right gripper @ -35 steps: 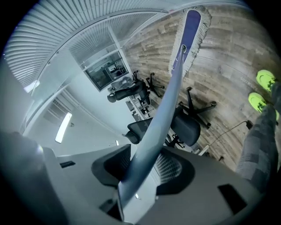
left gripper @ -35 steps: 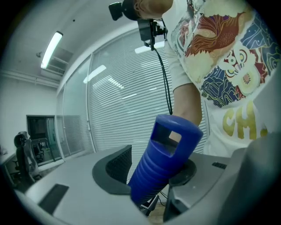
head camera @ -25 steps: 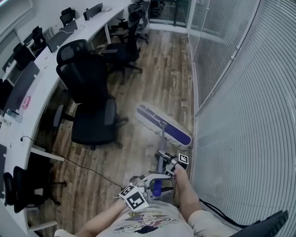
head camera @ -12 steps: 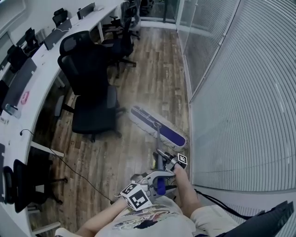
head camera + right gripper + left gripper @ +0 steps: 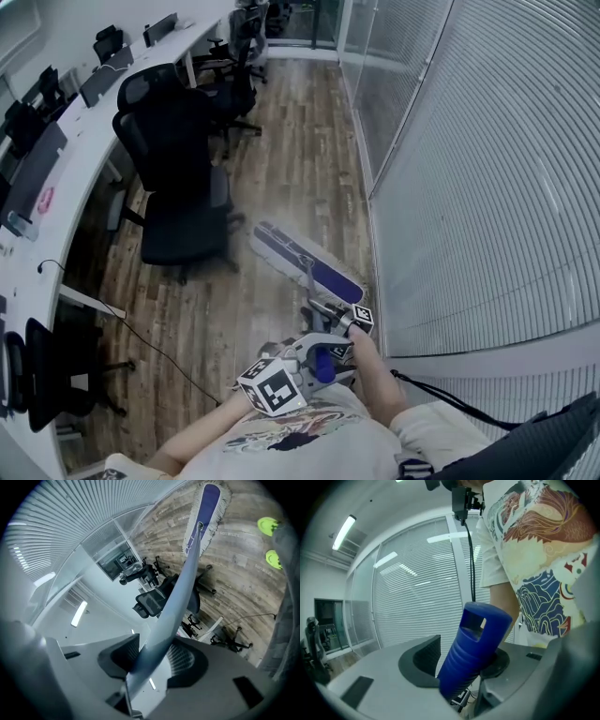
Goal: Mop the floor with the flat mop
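Mop head (image 5: 305, 262): flat on the wood floor (image 5: 291, 131), set at an angle, between the chair (image 5: 178, 197) and the blind wall (image 5: 469, 187).
Progress: looks mid-task. No wet trail shows, so the share already mopped cannot be told; the aisle ahead likely remains.
Left gripper (image 5: 317, 364): jaws clamped on the blue grip (image 5: 476, 653) at the top end of the pole (image 5: 176, 602).
Right gripper (image 5: 339, 319): jaws closed round the pole lower down; from between them it runs out to the head.

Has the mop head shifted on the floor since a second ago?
Yes. The mop head has slid back toward the person and slightly left, narrowing its gap to the black chair.
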Demonstrator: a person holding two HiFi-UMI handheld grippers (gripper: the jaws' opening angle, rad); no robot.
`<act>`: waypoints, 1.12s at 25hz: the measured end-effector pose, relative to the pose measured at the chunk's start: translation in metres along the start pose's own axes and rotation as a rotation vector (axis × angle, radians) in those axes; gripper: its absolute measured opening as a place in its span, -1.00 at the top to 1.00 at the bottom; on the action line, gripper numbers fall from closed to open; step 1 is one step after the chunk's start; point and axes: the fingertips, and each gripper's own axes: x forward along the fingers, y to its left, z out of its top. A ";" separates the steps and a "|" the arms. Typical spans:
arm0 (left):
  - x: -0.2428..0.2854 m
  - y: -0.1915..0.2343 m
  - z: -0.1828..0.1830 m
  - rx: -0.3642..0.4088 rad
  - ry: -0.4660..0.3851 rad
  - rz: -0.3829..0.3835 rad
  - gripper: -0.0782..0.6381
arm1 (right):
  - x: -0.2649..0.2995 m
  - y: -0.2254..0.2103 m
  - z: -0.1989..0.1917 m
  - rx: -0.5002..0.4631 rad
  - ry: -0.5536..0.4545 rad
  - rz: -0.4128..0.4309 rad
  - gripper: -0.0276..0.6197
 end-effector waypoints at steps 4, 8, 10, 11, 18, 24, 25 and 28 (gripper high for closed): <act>0.015 -0.026 0.013 0.006 -0.017 -0.002 0.29 | -0.027 0.000 -0.016 -0.006 0.020 0.016 0.39; 0.020 -0.047 0.018 0.000 -0.042 0.045 0.29 | -0.046 -0.006 -0.029 -0.044 0.052 -0.014 0.36; 0.020 -0.045 0.020 -0.009 -0.051 0.078 0.29 | -0.045 -0.003 -0.032 -0.057 0.062 -0.010 0.35; 0.019 -0.045 0.021 -0.012 -0.055 0.087 0.29 | -0.045 -0.002 -0.033 -0.060 0.063 -0.004 0.35; 0.015 -0.039 0.018 -0.012 -0.093 0.144 0.29 | -0.041 -0.006 -0.028 -0.074 0.116 0.001 0.33; 0.004 -0.038 0.006 -0.015 -0.131 0.213 0.29 | -0.033 -0.018 -0.027 -0.101 0.152 -0.039 0.33; 0.001 -0.034 0.006 -0.014 -0.137 0.220 0.29 | -0.029 -0.017 -0.027 -0.104 0.154 -0.040 0.33; -0.006 -0.032 0.004 -0.028 -0.143 0.227 0.29 | -0.024 -0.019 -0.032 -0.098 0.150 -0.054 0.33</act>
